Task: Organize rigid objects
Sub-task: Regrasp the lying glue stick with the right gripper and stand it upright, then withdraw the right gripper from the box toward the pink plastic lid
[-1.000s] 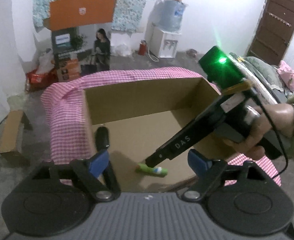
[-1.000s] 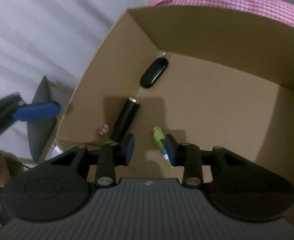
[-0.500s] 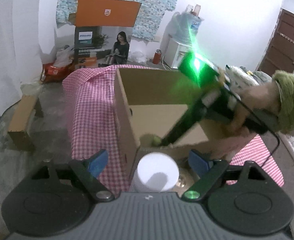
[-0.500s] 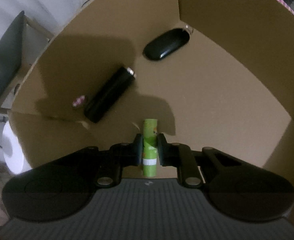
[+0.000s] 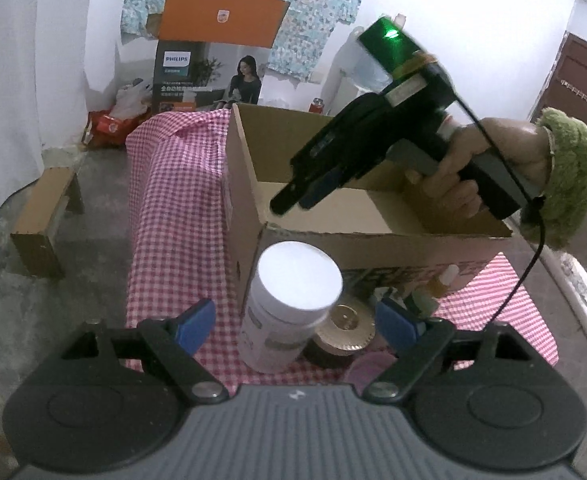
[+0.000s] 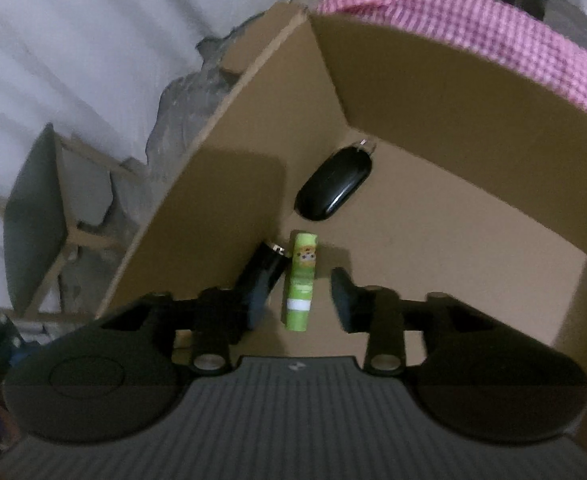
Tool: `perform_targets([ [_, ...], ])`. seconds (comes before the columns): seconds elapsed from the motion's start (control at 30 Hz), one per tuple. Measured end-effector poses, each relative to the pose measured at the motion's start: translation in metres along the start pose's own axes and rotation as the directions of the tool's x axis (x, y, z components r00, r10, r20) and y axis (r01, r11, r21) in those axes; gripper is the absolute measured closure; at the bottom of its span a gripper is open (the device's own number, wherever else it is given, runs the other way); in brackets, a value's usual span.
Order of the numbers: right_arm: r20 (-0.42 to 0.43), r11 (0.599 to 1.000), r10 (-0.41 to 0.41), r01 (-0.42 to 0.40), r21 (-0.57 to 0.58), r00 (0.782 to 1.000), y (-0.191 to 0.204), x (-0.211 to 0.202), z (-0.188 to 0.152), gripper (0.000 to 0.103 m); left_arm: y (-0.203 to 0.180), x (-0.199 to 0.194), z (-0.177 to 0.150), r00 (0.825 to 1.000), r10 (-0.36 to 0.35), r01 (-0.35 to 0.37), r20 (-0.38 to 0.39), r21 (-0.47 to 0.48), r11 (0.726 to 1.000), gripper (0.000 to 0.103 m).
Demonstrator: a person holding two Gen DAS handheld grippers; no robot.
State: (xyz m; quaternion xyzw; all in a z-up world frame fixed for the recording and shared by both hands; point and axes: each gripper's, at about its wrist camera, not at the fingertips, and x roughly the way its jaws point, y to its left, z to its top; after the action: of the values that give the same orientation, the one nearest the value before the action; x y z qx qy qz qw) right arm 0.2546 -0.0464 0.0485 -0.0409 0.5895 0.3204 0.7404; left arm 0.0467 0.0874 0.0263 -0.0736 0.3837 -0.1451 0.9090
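Inside the brown cardboard box (image 6: 433, 184), small green printed tube (image 6: 301, 280) no longer pinched, right gripper (image 6: 298, 300) jaws opening clear of it, left gripper (image 5: 293, 320) wide open around white-lidded plastic jar (image 5: 289, 304), holding nothing.

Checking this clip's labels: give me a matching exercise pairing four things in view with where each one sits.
Things:
1. small green tube
2. glossy black oval fob
3. white round-lidded plastic bottle
4. brown cardboard box

Places:
A. on the pink checked cloth
B. between the right gripper's fingers
C. in the box's far corner
D. between the left gripper's open fingers

Pairs: 1-B, 2-C, 3-D, 4-A
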Motion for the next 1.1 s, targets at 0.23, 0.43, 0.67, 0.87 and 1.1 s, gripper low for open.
perform_targets([
  [0.23,0.233,0.999,-0.025,0.035,-0.037,0.972,0.003,-0.089,-0.041,0.046,-0.007,-0.031,-0.018,0.993,0.032,-0.029,0.115,-0.022,0.999,0.015],
  [0.43,0.447,0.993,-0.078,0.111,-0.047,0.891,0.02,-0.173,-0.135,0.015,-0.015,-0.052,-0.03,0.987,0.03,-0.026,0.156,-0.031,0.999,0.015],
  [0.67,0.515,0.989,-0.127,0.147,0.003,0.847,0.039,-0.198,-0.253,0.001,-0.043,-0.051,-0.049,0.993,-0.019,0.014,0.116,0.049,0.999,0.005],
  [0.87,0.507,0.913,-0.389,0.397,0.098,0.769,0.059,-0.161,-0.316,0.001,-0.071,-0.035,-0.072,0.997,-0.042,0.035,0.058,0.115,0.993,0.002],
  [1.1,0.584,0.926,-0.368,0.344,0.157,0.723,0.057,-0.142,-0.353,0.001,-0.082,-0.009,-0.087,0.999,-0.032,0.031,0.003,0.127,0.991,0.001],
])
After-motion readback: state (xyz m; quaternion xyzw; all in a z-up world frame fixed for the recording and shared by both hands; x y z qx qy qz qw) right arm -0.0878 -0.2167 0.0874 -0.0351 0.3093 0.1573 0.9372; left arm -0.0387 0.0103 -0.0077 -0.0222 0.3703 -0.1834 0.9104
